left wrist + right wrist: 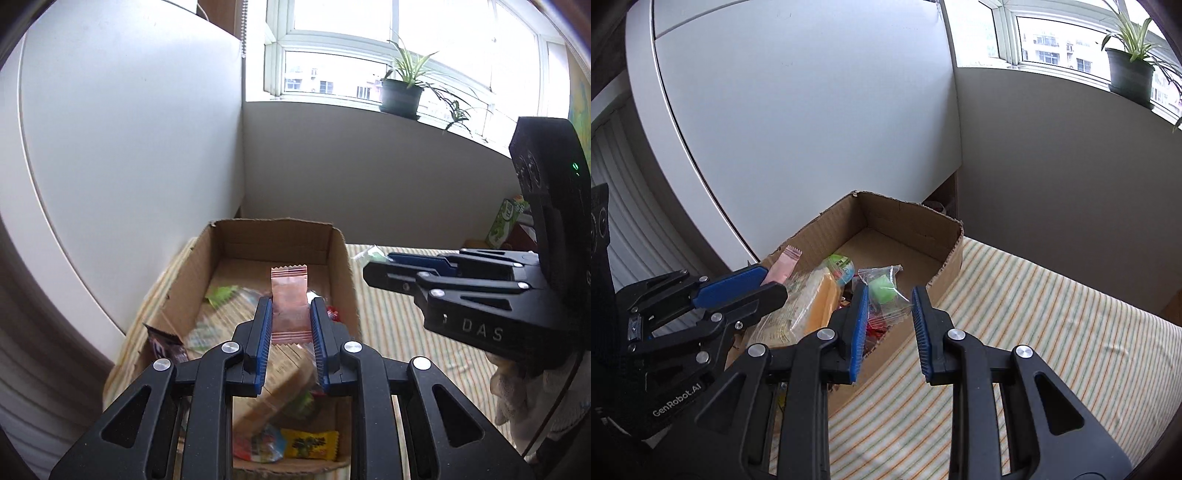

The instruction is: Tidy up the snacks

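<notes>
The left gripper [290,314] is clamped on a pink snack packet [289,295], its blue pads [264,328] pressing both long sides, and it holds the packet above the open cardboard box [341,258]. From the right wrist view the same packet [783,264] sticks out past the left gripper [753,282] over the box's left wall. The right gripper [888,314] has its jaws apart; a clear packet with a green sweet [882,291] lies between them, resting against the left pad, and whether the right pad touches it cannot be told. That packet sits over the box's right wall [951,254], near its front end. Inside the box lie a large orange-filled bag [812,302], a round green-lidded snack [840,267], and a yellow packet [310,443] toward the near end. The box stands at the far left corner of a striped cloth [1034,332], against a white cabinet [812,110]. A potted plant [400,94] stands on the windowsill.
</notes>
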Demonstrator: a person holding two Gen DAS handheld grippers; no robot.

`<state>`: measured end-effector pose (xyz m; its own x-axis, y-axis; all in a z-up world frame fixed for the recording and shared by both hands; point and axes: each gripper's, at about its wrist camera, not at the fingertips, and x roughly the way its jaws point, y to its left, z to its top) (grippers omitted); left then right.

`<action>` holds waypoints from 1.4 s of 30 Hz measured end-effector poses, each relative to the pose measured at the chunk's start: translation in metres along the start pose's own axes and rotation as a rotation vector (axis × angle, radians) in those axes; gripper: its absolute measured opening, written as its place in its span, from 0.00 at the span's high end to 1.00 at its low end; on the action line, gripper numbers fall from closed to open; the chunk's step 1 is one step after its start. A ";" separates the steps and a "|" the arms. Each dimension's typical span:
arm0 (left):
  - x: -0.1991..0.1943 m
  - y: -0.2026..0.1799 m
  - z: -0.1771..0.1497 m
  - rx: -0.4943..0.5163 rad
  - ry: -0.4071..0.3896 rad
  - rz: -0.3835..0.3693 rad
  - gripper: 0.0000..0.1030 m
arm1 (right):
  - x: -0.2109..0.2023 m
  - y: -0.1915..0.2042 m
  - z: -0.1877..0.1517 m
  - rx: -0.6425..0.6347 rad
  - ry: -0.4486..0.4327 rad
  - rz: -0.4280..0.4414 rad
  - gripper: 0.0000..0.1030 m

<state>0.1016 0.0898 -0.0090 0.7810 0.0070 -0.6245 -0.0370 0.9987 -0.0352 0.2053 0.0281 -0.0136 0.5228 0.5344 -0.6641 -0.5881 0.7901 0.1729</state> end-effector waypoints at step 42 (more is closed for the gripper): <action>-0.038 0.007 -0.025 -0.051 -0.089 0.129 0.26 | -0.054 0.006 -0.040 -0.033 -0.059 -0.158 0.12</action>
<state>0.0561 0.0958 -0.0053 0.8195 0.1420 -0.5552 -0.1708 0.9853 -0.0001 0.1491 -0.0080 -0.0059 0.6455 0.4216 -0.6368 -0.5148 0.8561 0.0449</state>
